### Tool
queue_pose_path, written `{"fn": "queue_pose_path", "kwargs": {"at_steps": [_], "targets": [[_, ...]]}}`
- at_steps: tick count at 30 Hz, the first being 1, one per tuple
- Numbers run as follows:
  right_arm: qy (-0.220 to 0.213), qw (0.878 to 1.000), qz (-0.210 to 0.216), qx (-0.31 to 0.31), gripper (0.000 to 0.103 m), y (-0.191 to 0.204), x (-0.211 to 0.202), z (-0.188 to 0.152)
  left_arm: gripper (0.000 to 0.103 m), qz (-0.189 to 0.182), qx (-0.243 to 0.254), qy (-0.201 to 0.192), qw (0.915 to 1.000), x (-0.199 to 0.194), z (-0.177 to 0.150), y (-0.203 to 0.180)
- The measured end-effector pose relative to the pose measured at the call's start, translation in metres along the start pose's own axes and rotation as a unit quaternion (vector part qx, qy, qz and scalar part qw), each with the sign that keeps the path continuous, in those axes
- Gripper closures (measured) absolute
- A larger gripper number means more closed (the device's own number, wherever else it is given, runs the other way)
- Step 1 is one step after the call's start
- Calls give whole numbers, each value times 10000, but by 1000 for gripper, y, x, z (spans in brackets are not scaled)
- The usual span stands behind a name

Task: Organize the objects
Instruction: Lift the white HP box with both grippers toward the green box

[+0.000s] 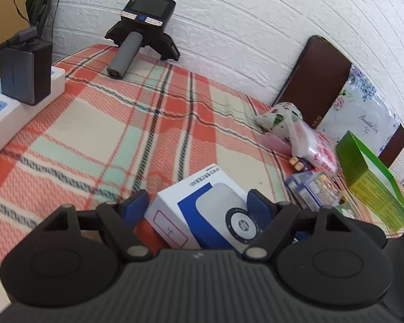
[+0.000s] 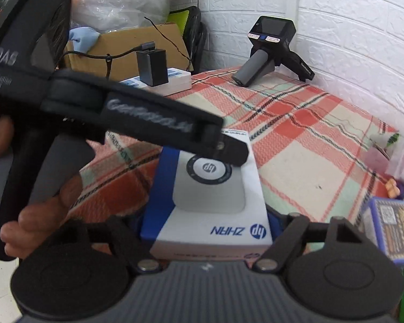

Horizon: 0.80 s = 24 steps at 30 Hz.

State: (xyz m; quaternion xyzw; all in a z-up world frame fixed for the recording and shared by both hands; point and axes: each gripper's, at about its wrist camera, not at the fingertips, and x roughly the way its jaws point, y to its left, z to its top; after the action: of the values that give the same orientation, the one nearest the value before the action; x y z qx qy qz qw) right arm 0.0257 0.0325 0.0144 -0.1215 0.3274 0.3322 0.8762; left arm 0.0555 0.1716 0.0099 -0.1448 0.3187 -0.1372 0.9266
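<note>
A white and blue HP box (image 1: 202, 210) lies on the plaid tablecloth (image 1: 107, 123). My left gripper (image 1: 198, 206) stands wide, one blue pad on each side of the box; I cannot tell whether the pads touch it. In the right wrist view the same box (image 2: 210, 199) lies between my right gripper's (image 2: 210, 223) spread fingers, whose tips are hidden beside it. The left gripper's black finger (image 2: 229, 150) reaches over the box's far end.
A spare black handheld gripper (image 1: 140, 35) lies at the back by the white wall. A white power strip (image 1: 18, 102) with a black adapter sits at left. At right lie a green box (image 1: 371, 180), a blue card box (image 1: 315, 188), plastic bags (image 1: 307, 140) and a chair (image 1: 317, 78).
</note>
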Motion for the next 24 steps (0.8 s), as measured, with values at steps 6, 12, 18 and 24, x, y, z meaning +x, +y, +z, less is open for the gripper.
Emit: {"fn": "queue_pose_path", "kwargs": {"at_steps": [6, 12, 18, 24], "targets": [[-63, 9999, -142, 0, 24, -3, -32, -27, 19, 34, 127, 188, 9997, -1, -16, -38], [-89, 9997, -223, 109, 23, -12, -60, -48, 13, 110, 193, 261, 9994, 2, -35, -72], [-216, 9985, -366, 341, 13, -19, -74, -65, 5, 219, 342, 280, 9988, 3, -47, -91], [-184, 9979, -510, 360, 6, -16, -73, -66, 5, 260, 265, 319, 9988, 3, -46, -91]]}}
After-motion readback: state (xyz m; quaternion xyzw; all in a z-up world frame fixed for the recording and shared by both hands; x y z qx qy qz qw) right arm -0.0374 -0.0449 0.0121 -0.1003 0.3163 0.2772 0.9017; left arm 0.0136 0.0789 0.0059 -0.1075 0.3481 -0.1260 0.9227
